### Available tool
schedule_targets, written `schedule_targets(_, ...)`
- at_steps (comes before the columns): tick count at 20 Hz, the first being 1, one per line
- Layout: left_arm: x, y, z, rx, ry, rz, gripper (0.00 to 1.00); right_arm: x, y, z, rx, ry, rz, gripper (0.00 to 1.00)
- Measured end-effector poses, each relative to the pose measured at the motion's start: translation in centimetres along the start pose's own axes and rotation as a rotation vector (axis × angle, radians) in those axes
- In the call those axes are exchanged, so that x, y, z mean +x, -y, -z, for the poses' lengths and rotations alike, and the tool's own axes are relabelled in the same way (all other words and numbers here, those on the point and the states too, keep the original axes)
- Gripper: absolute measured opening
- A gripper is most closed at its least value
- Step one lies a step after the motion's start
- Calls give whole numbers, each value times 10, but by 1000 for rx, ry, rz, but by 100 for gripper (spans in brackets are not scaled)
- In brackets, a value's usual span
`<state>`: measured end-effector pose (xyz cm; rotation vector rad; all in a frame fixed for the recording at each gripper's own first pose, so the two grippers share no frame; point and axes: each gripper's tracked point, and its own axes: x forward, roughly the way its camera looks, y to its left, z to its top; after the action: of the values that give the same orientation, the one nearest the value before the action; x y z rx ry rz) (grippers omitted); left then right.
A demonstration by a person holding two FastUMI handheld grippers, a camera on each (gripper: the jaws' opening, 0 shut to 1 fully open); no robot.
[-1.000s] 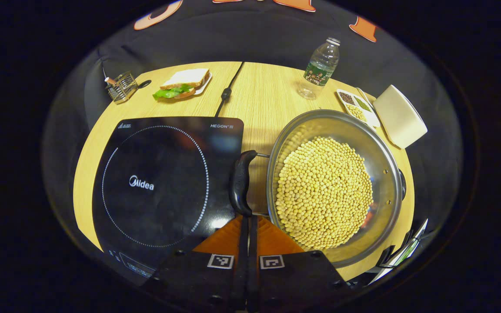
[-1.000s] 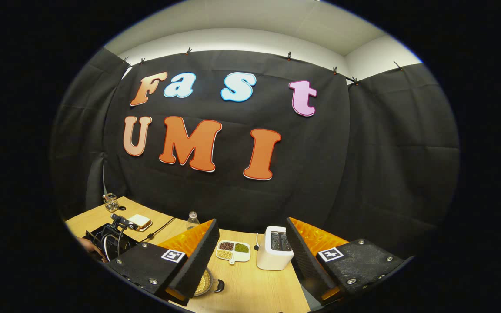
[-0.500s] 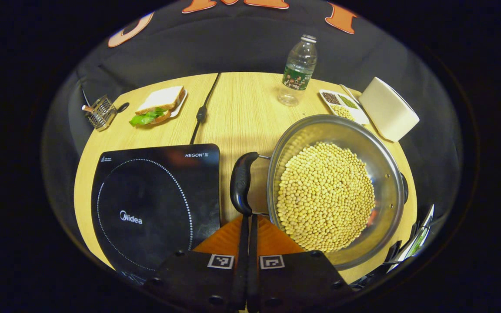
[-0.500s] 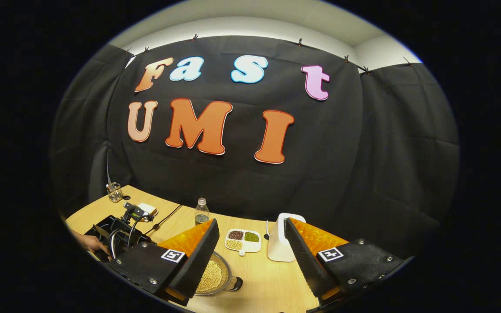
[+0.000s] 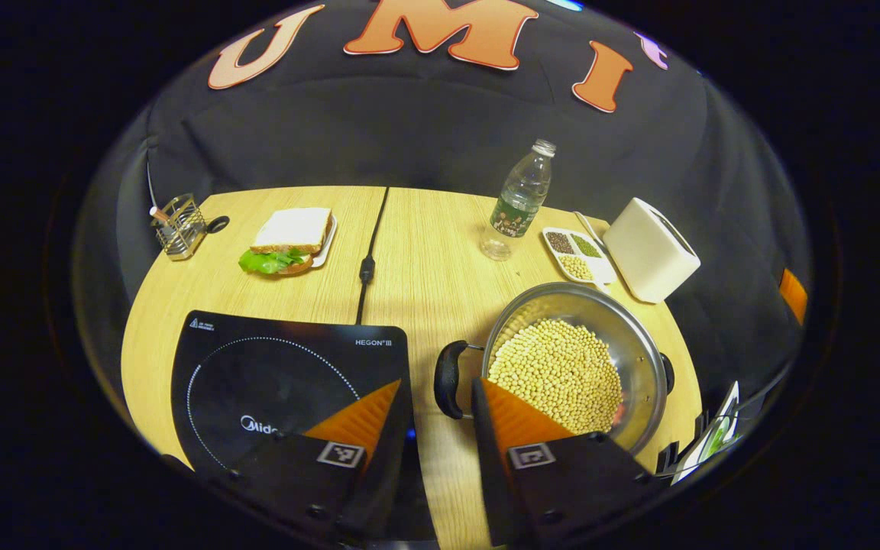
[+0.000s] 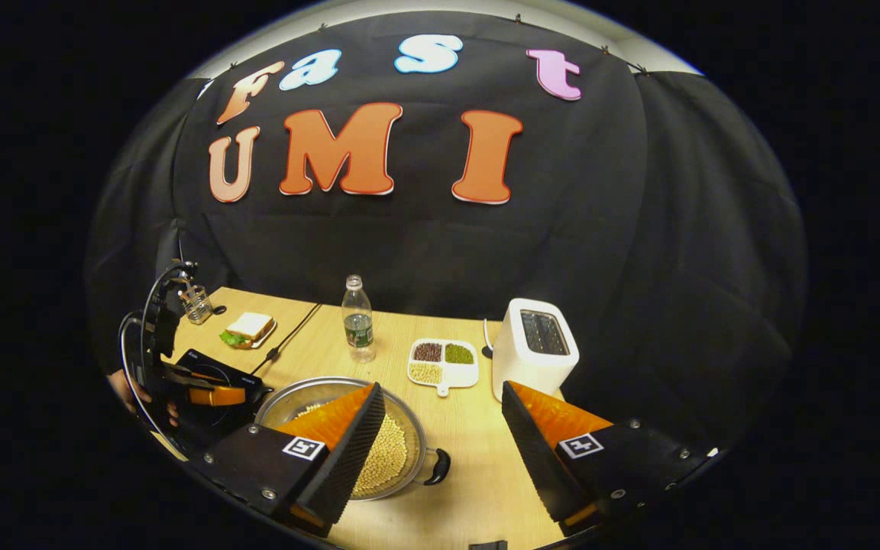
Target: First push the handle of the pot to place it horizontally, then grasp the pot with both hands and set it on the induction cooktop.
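Observation:
A steel pot (image 5: 642,359) full of soybeans stands on the wooden table (image 5: 440,275), right of the black induction cooktop (image 5: 272,367). Its black left handle (image 5: 448,380) juts from the rim toward the cooktop, and a second black handle (image 5: 667,373) shows on the far side. My left gripper (image 5: 438,382) is open, with the left handle lying in the gap at its fingertips, nearer the right finger. In the right gripper view, the pot (image 6: 310,389) sits low left with one handle (image 6: 438,466) showing. My right gripper (image 6: 441,389) hangs open above it, holding nothing.
At the back of the table stand a water bottle (image 5: 518,200), a divided dish of grains (image 5: 577,256), a white toaster (image 5: 650,250), a sandwich on a plate (image 5: 289,241) and a wire holder (image 5: 178,227). A black cord (image 5: 367,267) runs to the cooktop.
My left gripper has opened and drawn back from the pot's left handle, tilting up. The right gripper has tilted down, bringing the pot and table further into its view.

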<state>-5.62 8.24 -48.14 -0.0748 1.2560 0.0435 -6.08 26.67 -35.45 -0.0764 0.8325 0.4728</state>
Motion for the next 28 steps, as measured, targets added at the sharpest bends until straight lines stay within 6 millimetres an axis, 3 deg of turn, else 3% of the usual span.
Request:
schedule_targets(2,7,15,0,20,-7,37,56,15,-3,22,13,-60,-4,96)
schedule_targets(3,11,24,-3,31,-1,64,70,24,-4,33,21,-92,-4,95)
schedule_targets(4,17,30,-6,48,4,78,77,33,-5,45,29,-127,-4,96)
schedule_targets(5,23,32,-6,72,1,75,94,40,-7,57,39,-162,-4,96)
schedule_targets(12,67,31,7,91,-82,62,94,79,-12,131,107,-355,-10,96)
schedule_targets(17,79,33,18,71,-109,54,97,101,-14,170,130,-458,5,93)
schedule_targets(20,86,32,15,67,-77,43,91,116,-20,192,154,-503,12,91)
schedule_targets(25,92,25,18,125,-37,-28,82,131,-16,211,136,-531,65,85)
schedule_targets(28,95,23,17,145,-16,-56,77,133,-15,216,150,-545,74,67)
